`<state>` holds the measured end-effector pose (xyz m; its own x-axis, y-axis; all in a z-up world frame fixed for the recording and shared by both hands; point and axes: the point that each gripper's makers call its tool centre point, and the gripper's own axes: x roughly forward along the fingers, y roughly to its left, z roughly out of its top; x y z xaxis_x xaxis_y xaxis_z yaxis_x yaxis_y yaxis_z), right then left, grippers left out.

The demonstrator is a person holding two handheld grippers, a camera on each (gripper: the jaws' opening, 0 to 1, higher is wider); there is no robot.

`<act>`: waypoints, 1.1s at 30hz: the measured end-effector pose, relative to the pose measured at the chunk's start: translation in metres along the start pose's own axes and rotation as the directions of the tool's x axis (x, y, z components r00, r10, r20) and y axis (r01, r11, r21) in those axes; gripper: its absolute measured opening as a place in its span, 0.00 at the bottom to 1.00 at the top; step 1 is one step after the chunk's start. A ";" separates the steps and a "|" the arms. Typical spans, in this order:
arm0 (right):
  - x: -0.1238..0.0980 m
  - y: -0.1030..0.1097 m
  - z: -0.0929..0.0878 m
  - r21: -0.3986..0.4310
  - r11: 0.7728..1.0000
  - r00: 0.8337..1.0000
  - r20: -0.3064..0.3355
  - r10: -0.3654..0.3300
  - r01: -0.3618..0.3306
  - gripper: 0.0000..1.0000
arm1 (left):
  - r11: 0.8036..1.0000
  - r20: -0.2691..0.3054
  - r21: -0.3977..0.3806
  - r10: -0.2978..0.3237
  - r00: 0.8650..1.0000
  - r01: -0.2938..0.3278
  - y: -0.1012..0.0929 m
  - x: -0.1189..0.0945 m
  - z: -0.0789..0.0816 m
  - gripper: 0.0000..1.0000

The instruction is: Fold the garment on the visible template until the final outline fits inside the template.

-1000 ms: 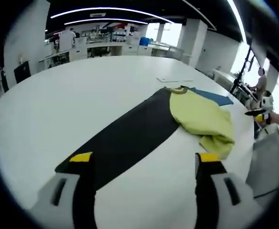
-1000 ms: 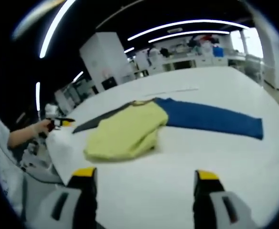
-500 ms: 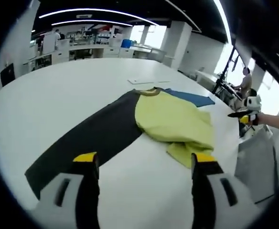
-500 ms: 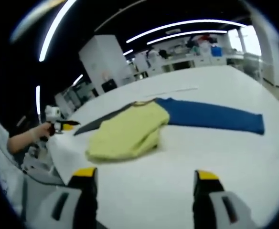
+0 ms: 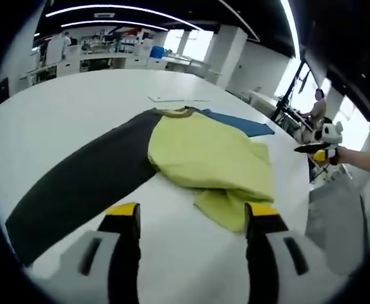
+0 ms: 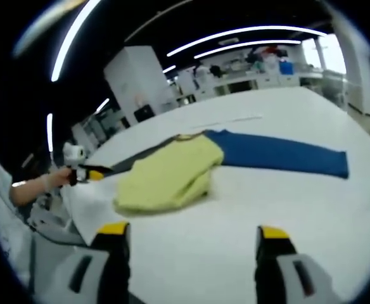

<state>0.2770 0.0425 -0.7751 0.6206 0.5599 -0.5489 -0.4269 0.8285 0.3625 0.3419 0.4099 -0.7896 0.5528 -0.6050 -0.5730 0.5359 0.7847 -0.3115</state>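
The surface (image 5: 77, 107) is a broad white round-edged tabletop that carries everything; behind it the room is a large open workspace with white pillars, benches and shelves along the far wall, long curved ceiling lights, and bright windows. On the surface lie two long flat strips, a black one (image 5: 83, 180) and a blue one (image 6: 280, 154), meeting near the garment's collar and spreading apart like a V; which of them serves as the template I cannot tell. The garment (image 5: 207, 161), a yellow-green shirt, sits near the surface's near edge, bunched over the joint of the strips, with part on the black strip and a loose flap spilling toward the edge. It looks partly folded but rumpled, with uneven layers and an outline that overhangs the strips, so by my judgement most of the folding is left: the fabric needs flattening, squaring and tucking inside the template outline. The left gripper (image 5: 192, 218) hovers just short of the garment's loose flap, fingers spread and empty. The right gripper (image 6: 188, 239) hangs over bare surface, well apart from the garment, fingers likewise spread with nothing between them. A person's hand (image 6: 52, 180) shows by the edge.
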 end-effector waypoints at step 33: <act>-0.010 -0.005 -0.013 0.041 0.999 1.000 -0.009 -0.027 0.027 0.79 | 0.998 -0.124 0.062 0.010 0.992 -0.002 -0.008 0.059 -0.025 0.09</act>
<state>0.2645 0.0326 -0.7813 0.6261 0.5371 -0.5652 -0.3824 0.8433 0.3777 0.3543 0.3719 -0.8400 0.4748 -0.5757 -0.6657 0.5732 0.7762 -0.2624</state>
